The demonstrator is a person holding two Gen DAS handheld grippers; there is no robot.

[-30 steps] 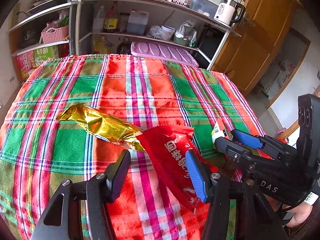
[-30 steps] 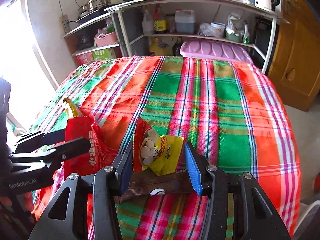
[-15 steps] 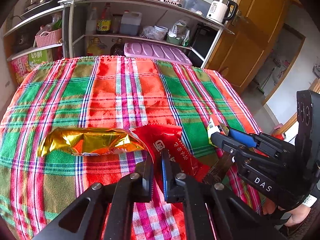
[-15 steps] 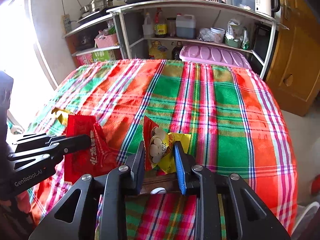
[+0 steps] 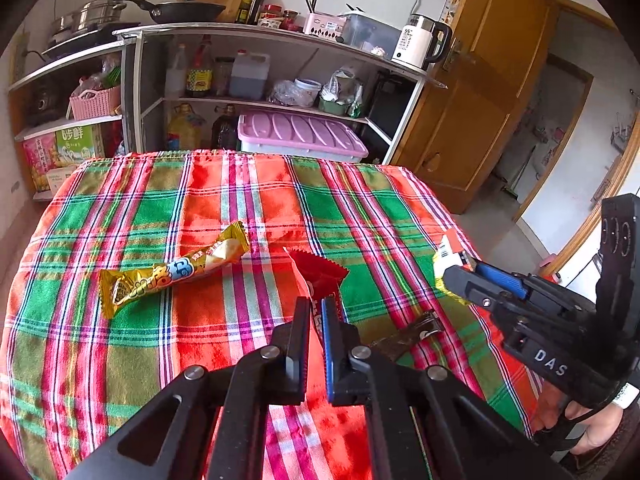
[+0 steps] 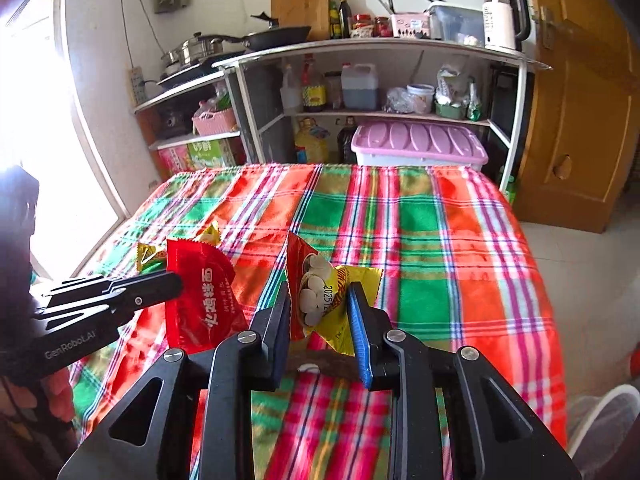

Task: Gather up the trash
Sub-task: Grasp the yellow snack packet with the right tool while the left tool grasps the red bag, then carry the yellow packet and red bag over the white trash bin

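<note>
Plaid tablecloth (image 5: 120,352): left claw (image 5: 316,320) pinches red wrapper (image 5: 320,276) (right claw (image 6: 320,304) clamps yellow packet (image 6: 340,300)).

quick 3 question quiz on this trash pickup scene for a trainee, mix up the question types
1. True or false: the left gripper has its jaws shut on the red wrapper.
2. Multiple choice: what does the right gripper grip? A) a brown glass bottle B) the yellow and red snack packet C) a folded white napkin
3. Short answer: which wrapper lies on the plaid tablecloth in neither gripper?

Key
1. True. The wrapper is pinched between the closed jaws.
2. B. The packet stands between the jaws, lifted off the cloth.
3. The gold wrapper, lying flat to the left of the red wrapper in the left wrist view.
</note>
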